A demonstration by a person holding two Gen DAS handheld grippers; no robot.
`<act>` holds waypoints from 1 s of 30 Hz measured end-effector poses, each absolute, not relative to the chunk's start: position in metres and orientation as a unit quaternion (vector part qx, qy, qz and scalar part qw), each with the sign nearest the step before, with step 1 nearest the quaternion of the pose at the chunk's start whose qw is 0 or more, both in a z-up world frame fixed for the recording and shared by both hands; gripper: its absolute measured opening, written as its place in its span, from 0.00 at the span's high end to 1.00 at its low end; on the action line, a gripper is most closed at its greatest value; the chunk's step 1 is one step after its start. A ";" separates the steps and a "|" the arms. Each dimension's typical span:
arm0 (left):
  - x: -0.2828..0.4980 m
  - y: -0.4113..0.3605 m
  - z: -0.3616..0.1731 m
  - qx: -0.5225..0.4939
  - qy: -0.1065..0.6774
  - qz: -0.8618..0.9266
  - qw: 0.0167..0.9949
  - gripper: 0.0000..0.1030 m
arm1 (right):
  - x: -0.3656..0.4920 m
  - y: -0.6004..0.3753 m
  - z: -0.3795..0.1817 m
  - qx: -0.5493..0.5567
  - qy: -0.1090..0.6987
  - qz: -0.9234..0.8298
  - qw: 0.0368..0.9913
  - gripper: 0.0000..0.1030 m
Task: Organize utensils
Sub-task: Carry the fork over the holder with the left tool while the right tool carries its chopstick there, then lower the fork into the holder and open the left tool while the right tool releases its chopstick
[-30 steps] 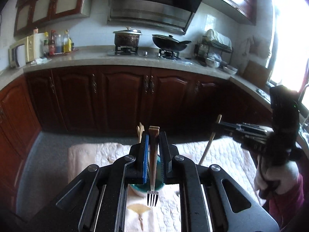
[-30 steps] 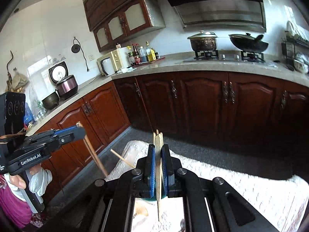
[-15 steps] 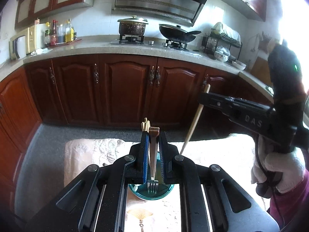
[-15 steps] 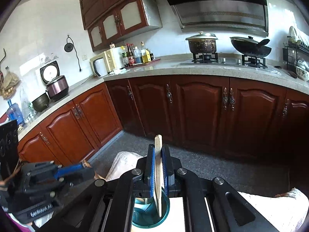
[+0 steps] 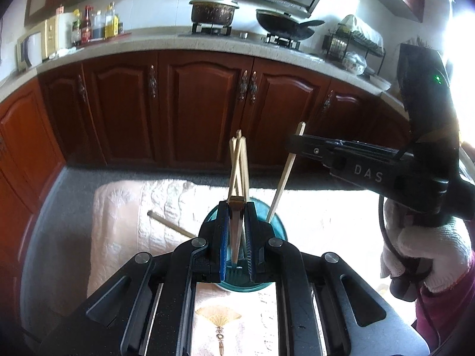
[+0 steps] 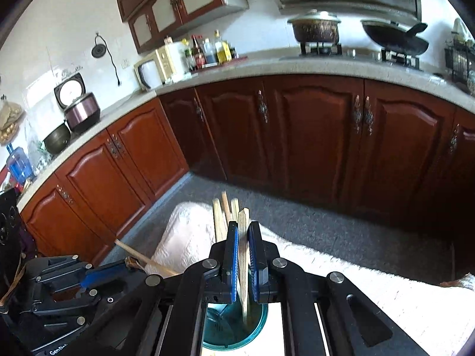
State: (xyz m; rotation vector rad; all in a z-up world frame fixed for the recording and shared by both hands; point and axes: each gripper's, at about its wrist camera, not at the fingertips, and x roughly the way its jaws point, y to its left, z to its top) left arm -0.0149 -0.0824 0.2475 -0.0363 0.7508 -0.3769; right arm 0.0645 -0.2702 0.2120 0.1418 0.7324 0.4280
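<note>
A teal holder cup (image 5: 274,228) stands on the white quilted cloth (image 5: 118,213); it also shows in the right wrist view (image 6: 258,332). My left gripper (image 5: 236,231) is shut on a metal fork (image 5: 236,237), tines down inside the cup. My right gripper (image 6: 244,255) is shut on a wooden chopstick (image 6: 244,237) whose lower end is inside the cup; it appears in the left view (image 5: 299,145) holding that chopstick (image 5: 282,184). Several chopsticks (image 5: 239,163) stand in the cup. One loose chopstick (image 5: 172,225) lies on the cloth.
Dark red base cabinets (image 5: 207,103) and a stone counter (image 5: 148,41) with pot, wok and bottles run behind. Grey floor (image 6: 326,225) lies beyond the cloth. A fan print (image 5: 218,317) marks the cloth below the cup.
Both grippers have come down over the cup. The fork's tines and the chopstick's lower end have gone from above the cloth into the cup.
</note>
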 end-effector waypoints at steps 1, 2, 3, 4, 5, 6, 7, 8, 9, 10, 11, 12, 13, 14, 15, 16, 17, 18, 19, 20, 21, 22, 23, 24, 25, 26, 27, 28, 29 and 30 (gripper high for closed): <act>-0.013 -0.082 0.243 -0.019 0.368 -0.180 0.912 0.91 | 0.066 -0.269 0.207 0.068 0.359 0.208 0.907 0.94; -0.012 -0.082 0.241 -0.020 0.371 -0.178 0.911 0.91 | 0.067 -0.267 0.202 0.068 0.365 0.209 0.905 0.94; -0.011 -0.081 0.237 -0.022 0.374 -0.177 0.910 0.91 | 0.068 -0.266 0.197 0.068 0.369 0.210 0.903 0.94; -0.010 -0.080 0.234 -0.025 0.378 -0.175 0.909 0.91 | 0.069 -0.266 0.194 0.068 0.372 0.211 0.901 0.94; -0.010 -0.080 0.232 -0.026 0.380 -0.174 0.908 0.91 | 0.070 -0.265 0.191 0.069 0.374 0.211 0.900 0.94; -0.010 -0.079 0.231 -0.027 0.378 -0.172 0.909 0.91 | 0.072 -0.265 0.187 0.072 0.378 0.214 0.898 0.94; -0.010 -0.079 0.231 -0.027 0.377 -0.170 0.910 0.91 | 0.072 -0.266 0.185 0.075 0.378 0.214 0.898 0.94; -0.010 -0.078 0.231 -0.030 0.377 -0.170 0.910 0.91 | 0.073 -0.267 0.182 0.076 0.376 0.213 0.899 0.93; -0.009 -0.077 0.231 -0.034 0.378 -0.170 0.909 0.91 | 0.073 -0.268 0.180 0.074 0.379 0.209 0.899 0.89; -0.009 -0.076 0.230 -0.038 0.379 -0.170 0.909 0.91 | 0.073 -0.268 0.178 0.072 0.382 0.207 0.898 0.84; -0.008 -0.076 0.230 -0.039 0.379 -0.170 0.909 0.91 | 0.073 -0.268 0.178 0.071 0.382 0.207 0.898 0.82; -0.009 -0.075 0.230 -0.039 0.378 -0.169 0.909 0.91 | 0.072 -0.269 0.177 0.073 0.382 0.208 0.897 0.79; -0.009 -0.075 0.230 -0.039 0.378 -0.168 0.910 0.91 | 0.071 -0.271 0.176 0.076 0.383 0.210 0.896 0.79; -0.010 -0.075 0.230 -0.039 0.377 -0.169 0.910 0.91 | 0.070 -0.272 0.175 0.077 0.384 0.209 0.896 0.78; -0.010 -0.075 0.230 -0.040 0.376 -0.168 0.910 0.91 | 0.069 -0.274 0.174 0.078 0.385 0.207 0.896 0.77; -0.011 -0.075 0.230 -0.040 0.375 -0.168 0.911 0.89 | 0.068 -0.275 0.173 0.079 0.387 0.205 0.896 0.76; -0.011 -0.075 0.230 -0.042 0.376 -0.168 0.910 0.86 | 0.067 -0.276 0.173 0.080 0.388 0.204 0.895 0.76; -0.012 -0.074 0.230 -0.043 0.375 -0.169 0.910 0.84 | 0.066 -0.277 0.172 0.081 0.389 0.204 0.895 0.75; -0.012 -0.074 0.230 -0.044 0.375 -0.171 0.910 0.78 | 0.065 -0.278 0.171 0.082 0.391 0.203 0.894 0.75; -0.013 -0.073 0.231 -0.045 0.374 -0.173 0.910 0.71 | 0.061 -0.280 0.170 0.082 0.392 0.202 0.894 0.75; -0.015 -0.073 0.232 -0.046 0.373 -0.174 0.910 0.69 | 0.058 -0.282 0.169 0.082 0.392 0.202 0.894 0.74; -0.017 -0.072 0.234 -0.047 0.372 -0.175 0.910 0.66 | 0.054 -0.285 0.169 0.081 0.393 0.202 0.894 0.73; -0.018 -0.071 0.236 -0.048 0.370 -0.176 0.911 0.65 | 0.048 -0.288 0.167 0.081 0.393 0.200 0.894 0.72; -0.020 -0.070 0.237 -0.048 0.368 -0.177 0.912 0.64 | 0.043 -0.292 0.165 0.082 0.395 0.197 0.894 0.72; -0.023 -0.069 0.239 -0.049 0.366 -0.177 0.913 0.62 | 0.036 -0.298 0.162 0.085 0.398 0.193 0.893 0.71; -0.026 -0.068 0.241 -0.049 0.364 -0.178 0.913 0.62 | 0.028 -0.305 0.156 0.089 0.402 0.190 0.891 0.71; -0.028 -0.067 0.242 -0.049 0.361 -0.179 0.914 0.62 | 0.021 -0.310 0.149 0.092 0.408 0.188 0.889 0.71; -0.033 -0.067 0.244 -0.049 0.358 -0.181 0.915 0.61 | 0.014 -0.316 0.139 0.095 0.418 0.183 0.885 0.71; -0.036 -0.067 0.246 -0.049 0.355 -0.182 0.916 0.61 | 0.008 -0.320 0.129 0.095 0.430 0.178 0.880 0.71; -0.039 -0.067 0.247 -0.048 0.352 -0.182 0.917 0.60 | 0.000 -0.327 0.112 0.093 0.448 0.169 0.873 0.71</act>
